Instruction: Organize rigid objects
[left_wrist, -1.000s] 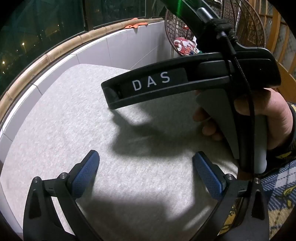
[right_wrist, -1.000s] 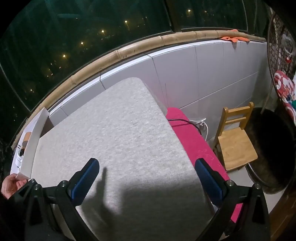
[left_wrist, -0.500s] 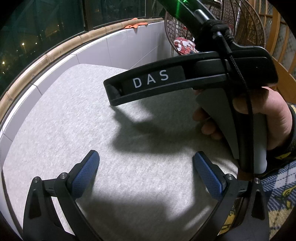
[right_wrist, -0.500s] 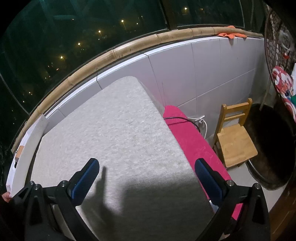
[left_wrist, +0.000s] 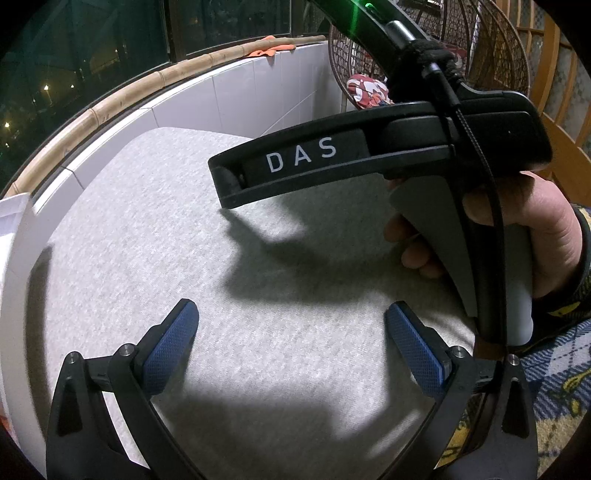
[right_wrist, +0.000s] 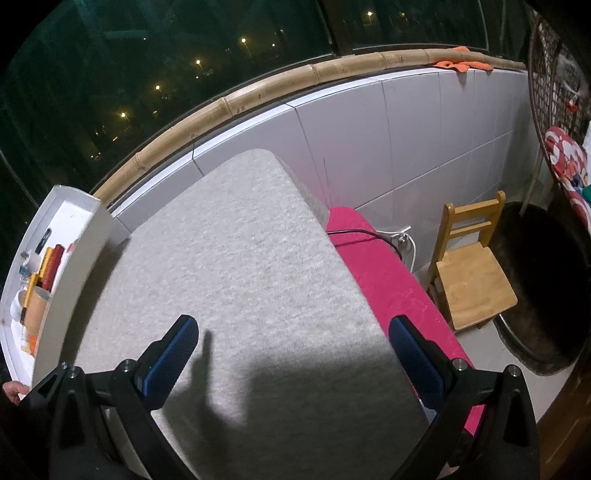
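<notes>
A white tray (right_wrist: 86, 236) stands at the left edge of the grey table mat (right_wrist: 240, 258), with a hand (right_wrist: 11, 389) at its near corner. Inside it lie several small items, among them a red roll (right_wrist: 55, 258), a yellow stick (right_wrist: 41, 271) and a cardboard tube (right_wrist: 35, 306). My right gripper (right_wrist: 293, 343) hovers open over the mat with nothing between its blue pads. My left gripper (left_wrist: 293, 332) is also open and holds nothing. In the left wrist view the right gripper's black body marked DAS (left_wrist: 303, 158) crosses above the mat, held by a hand (left_wrist: 524, 229).
A pink padded surface (right_wrist: 388, 284) with a cable lies beside the mat's right edge. A small wooden chair (right_wrist: 469, 273) and a dark round base (right_wrist: 546, 291) stand on the floor. A white tiled wall (right_wrist: 406, 129) runs behind. A wicker chair (left_wrist: 491, 48) hangs at the right.
The white tray has come further into the right wrist view from the left, and its contents now show. Its edge now appears at the left of the left wrist view. Both grippers stay open.
</notes>
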